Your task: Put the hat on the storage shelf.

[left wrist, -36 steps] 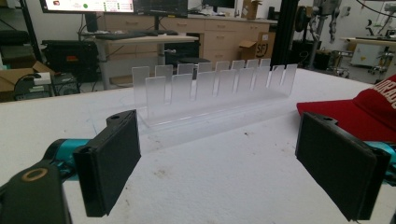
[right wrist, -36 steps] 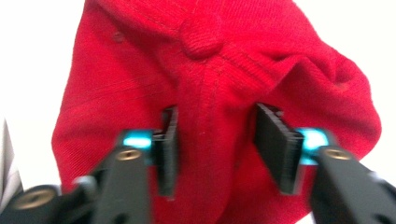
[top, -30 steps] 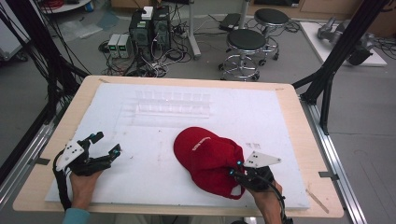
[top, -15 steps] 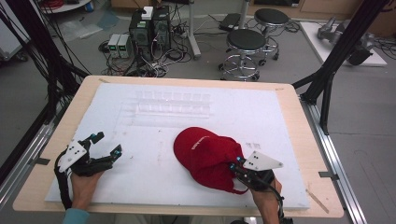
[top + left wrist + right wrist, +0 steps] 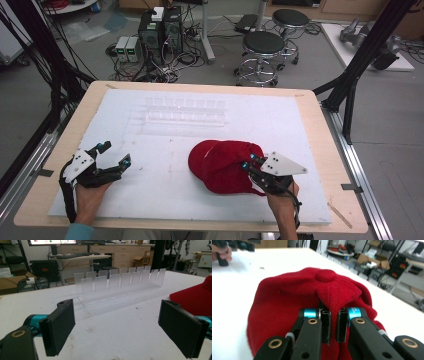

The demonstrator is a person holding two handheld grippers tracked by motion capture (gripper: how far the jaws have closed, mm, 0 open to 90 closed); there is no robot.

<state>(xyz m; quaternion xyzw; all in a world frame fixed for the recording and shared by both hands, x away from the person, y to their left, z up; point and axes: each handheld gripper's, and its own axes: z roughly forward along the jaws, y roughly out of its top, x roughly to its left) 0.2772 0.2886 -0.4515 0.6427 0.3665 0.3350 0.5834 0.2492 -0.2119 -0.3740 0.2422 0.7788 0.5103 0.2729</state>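
A red cap (image 5: 220, 162) lies on the white foam board (image 5: 165, 195), right of centre near the front. My right gripper (image 5: 248, 160) sits at the cap's near right side. In the right gripper view it (image 5: 334, 325) is shut on a fold of the cap (image 5: 294, 297), just below the top button. My left gripper (image 5: 115, 153) rests at the front left of the board, open and holding nothing. In the left gripper view its jaws (image 5: 117, 330) stand wide apart, and the cap (image 5: 195, 295) lies off to the right.
A clear acrylic rack (image 5: 185, 112) with several upright dividers stands across the far middle of the board; it also shows ahead of the left gripper (image 5: 117, 282). The wooden table edge (image 5: 320, 150) frames the board. Stools and computer boxes stand on the floor beyond.
My right gripper has moved away from the person, drawing the cap's near edge with it so the cap looks shorter front to back. The left gripper has stayed put.
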